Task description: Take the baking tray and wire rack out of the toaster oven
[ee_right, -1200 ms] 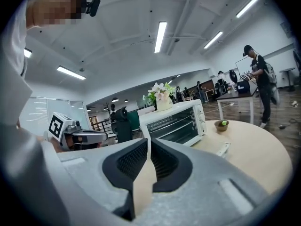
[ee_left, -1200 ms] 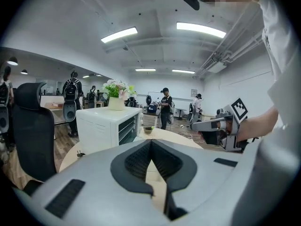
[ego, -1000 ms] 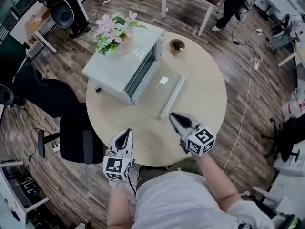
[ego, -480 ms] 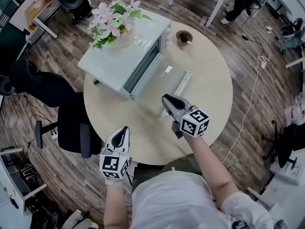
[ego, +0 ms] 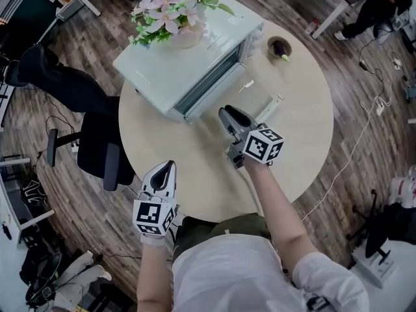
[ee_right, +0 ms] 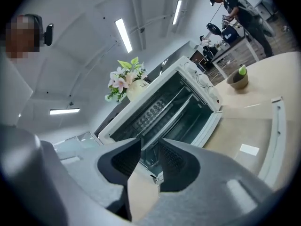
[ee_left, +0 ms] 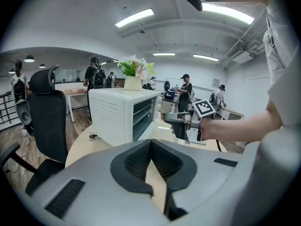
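The white toaster oven stands at the table's far left with its glass door folded flat onto the tabletop. In the right gripper view its dark inside shows a wire rack on the rails; I cannot make out the baking tray apart from it. My right gripper hovers over the table just before the oven's mouth and points into it. Its jaws have just been opening and stand open with nothing between them. My left gripper hangs at the near table edge, shut and empty.
A vase of pink flowers sits on the oven's top. A small bowl stands behind the door's handle. A black office chair is at the table's left. People move about in the room behind.
My right gripper has travelled forward from the near table edge to the front of the open oven, and its jaws have parted. The left gripper has sunk slightly.
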Available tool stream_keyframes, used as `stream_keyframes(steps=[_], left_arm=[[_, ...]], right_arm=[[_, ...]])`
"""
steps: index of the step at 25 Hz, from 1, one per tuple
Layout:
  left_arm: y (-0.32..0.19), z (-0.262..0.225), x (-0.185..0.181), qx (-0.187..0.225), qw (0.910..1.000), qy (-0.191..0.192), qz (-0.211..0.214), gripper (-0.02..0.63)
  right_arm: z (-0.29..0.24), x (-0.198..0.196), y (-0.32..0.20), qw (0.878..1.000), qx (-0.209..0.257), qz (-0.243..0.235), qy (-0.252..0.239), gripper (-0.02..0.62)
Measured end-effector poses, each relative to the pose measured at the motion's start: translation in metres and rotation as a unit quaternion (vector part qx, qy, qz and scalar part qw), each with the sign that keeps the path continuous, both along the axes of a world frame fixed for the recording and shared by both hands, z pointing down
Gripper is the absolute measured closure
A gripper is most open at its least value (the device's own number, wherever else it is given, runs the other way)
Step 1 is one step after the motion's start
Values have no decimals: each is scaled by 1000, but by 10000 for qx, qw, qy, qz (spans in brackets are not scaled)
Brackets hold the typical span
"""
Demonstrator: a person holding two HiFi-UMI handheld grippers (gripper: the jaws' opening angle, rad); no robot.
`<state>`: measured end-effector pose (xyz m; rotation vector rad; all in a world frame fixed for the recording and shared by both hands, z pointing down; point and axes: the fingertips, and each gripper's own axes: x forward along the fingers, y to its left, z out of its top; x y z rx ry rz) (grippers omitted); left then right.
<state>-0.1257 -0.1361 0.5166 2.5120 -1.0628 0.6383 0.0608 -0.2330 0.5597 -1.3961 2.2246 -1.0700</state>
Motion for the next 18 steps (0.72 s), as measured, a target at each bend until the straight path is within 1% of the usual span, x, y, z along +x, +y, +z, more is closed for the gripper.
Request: stream_keyframes(steps=[6,10,14,18], left_arm=[[6,5,7,-71,9990,-72,-425,614],[3,14,12,-86,9981,-186,-577,614],[7,25,14,-156,9971,-288,-688,614],[11,27,12,-197,9962,-289,-802,614]], right_arm=[[8,1,-39,9988,20,-253,-426,482],[14,1,-66,9968,-3,-282,-744,469],[25,-3,-88,9963,-43,-318,-798,444],[34,-7,-107,9963,-94,-355,-773,425]])
